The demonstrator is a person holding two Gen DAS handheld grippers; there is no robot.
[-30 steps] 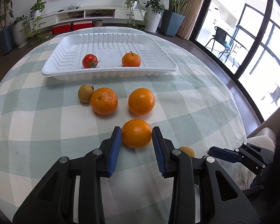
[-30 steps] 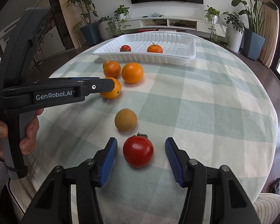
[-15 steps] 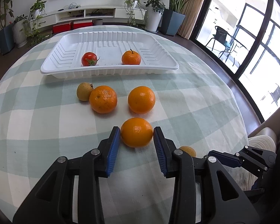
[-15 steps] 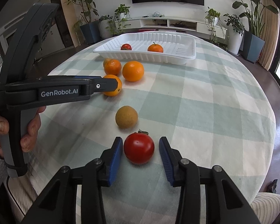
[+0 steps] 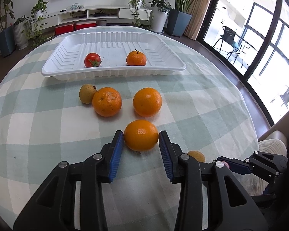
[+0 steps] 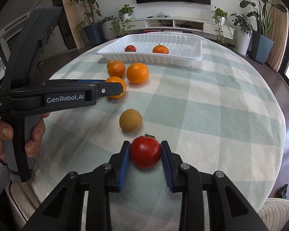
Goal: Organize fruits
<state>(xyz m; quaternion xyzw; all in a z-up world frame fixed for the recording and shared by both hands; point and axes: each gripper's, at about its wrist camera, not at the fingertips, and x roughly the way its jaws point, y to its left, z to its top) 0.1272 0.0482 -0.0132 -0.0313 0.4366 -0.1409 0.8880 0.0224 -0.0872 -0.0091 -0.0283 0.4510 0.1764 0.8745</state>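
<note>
My left gripper (image 5: 141, 141) is shut on an orange (image 5: 140, 132) that rests on the checked cloth, with both blue pads against its sides. The jaws of my right gripper (image 6: 145, 147) are closing on a red tomato (image 6: 145, 154), and both pads press on it. A white tray (image 5: 113, 72) at the far side holds a tomato (image 5: 92, 60) and a tangerine (image 5: 136, 58). Between the tray and my left gripper lie two oranges (image 5: 107, 102) (image 5: 147, 102) and a small yellow-brown fruit (image 5: 86, 93). A round brown fruit (image 6: 130, 120) sits just beyond the held tomato.
The round table (image 6: 231, 115) falls away to a dark floor on the right. A person's hand (image 6: 34, 132) grips the left tool's handle at the left. A pale cushion (image 6: 277, 211) lies near the front edge. Potted plants and a low shelf stand behind.
My right gripper's jaws have closed from wide apart onto the red tomato. The left gripper has kept its hold on the orange, and neither hand has shifted.
</note>
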